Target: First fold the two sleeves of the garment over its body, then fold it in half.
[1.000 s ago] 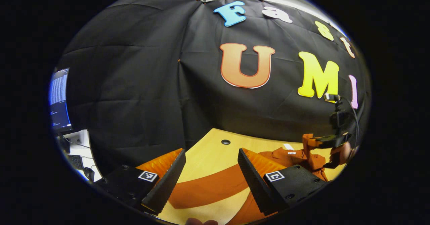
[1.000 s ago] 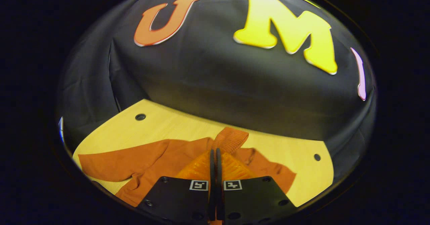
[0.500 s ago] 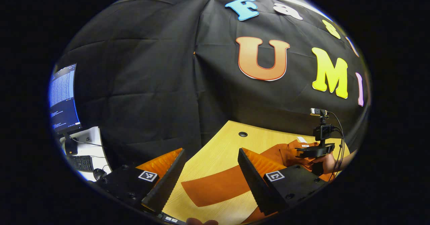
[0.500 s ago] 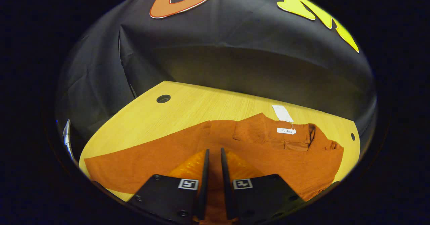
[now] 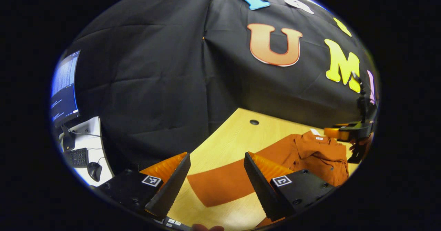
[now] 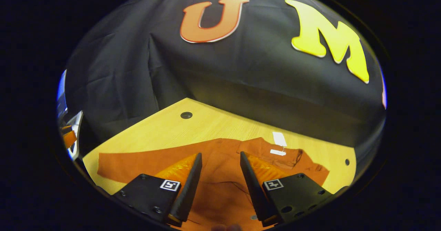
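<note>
One rust-orange knitted garment (image 6: 220, 176) lies on one pale wooden desk (image 6: 213, 127), with two white tags (image 6: 278, 144) at its collar and two round holes (image 6: 186, 115) in the desk top. Two claws are counted, the left claw (image 5: 217, 181) and the right claw (image 6: 217, 182). Beside the booth stand one lit monitor (image 5: 63, 86), one dark keyboard (image 5: 78, 157) and one dark mouse (image 5: 94, 170).

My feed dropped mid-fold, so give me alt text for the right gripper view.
The right gripper, jaws open and holding nothing, hovers above an orange garment spread on a light wooden table. One sleeve lies stretched out flat to the left, and a white tag sits at the collar, with the booth's black cloth wall behind.
</note>
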{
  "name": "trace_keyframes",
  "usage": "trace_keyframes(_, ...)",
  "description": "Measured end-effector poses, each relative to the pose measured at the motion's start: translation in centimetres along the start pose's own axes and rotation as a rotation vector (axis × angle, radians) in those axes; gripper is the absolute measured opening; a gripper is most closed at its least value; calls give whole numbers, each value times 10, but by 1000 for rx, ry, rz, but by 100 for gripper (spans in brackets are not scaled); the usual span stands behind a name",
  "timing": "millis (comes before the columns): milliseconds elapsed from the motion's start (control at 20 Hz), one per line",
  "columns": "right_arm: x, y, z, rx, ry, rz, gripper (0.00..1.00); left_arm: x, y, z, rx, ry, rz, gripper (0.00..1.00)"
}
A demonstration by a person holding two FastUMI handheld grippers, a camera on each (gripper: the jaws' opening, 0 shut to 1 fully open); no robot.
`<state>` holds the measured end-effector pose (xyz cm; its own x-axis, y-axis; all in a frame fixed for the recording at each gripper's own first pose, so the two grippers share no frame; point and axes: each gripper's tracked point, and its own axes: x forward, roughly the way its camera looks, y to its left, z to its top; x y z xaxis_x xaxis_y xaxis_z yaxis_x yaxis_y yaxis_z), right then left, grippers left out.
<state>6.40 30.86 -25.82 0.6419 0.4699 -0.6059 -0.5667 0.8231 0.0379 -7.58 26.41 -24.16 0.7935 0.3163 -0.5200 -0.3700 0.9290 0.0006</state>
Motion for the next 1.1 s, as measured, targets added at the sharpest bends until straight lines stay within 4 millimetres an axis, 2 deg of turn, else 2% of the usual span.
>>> trace_keyframes(50, -16, 2, 1, -8, -11, 11, 85, 4, 3, -12, 2, 30, 2, 100)
trace_keyframes(200, -61, -6, -2, -40, -40, 10, 85, 22, 13, -47, -25, 119, 21, 100)
trace_keyframes(350, -91, -24, -7, -24, -42, -17, 84, 40, 23, -75, -52, 177, 52, 100)
trace_keyframes(450, -110, -52, -14, 30, -20, -70, 85, 62, 24, -91, -50, 209, 67, 100)
trace_keyframes(550, -128, -74, -13, 50, -34, -112, 85, 73, 25, -119, -62, 284, 91, 100)
trace_keyframes(700, -140, -87, -15, 66, -37, -130, 85, 73, 26, -124, -39, 290, 122, 100)
trace_keyframes(850, -149, -90, -22, 65, -29, -123, 85, 77, 27, -122, -65, 255, 186, 100)
trace_keyframes(1000, -157, -88, -24, 78, -29, -102, 85, 78, 37, -121, -130, 235, 239, 49)
trace_keyframes(1050, -159, -89, -25, 80, -33, -102, 84, 80, 38, -121, -139, 235, 237, 35)
trace_keyframes(1100, -161, -89, -24, 83, -37, -100, 85, 79, 34, -119, -144, 237, 221, 28)
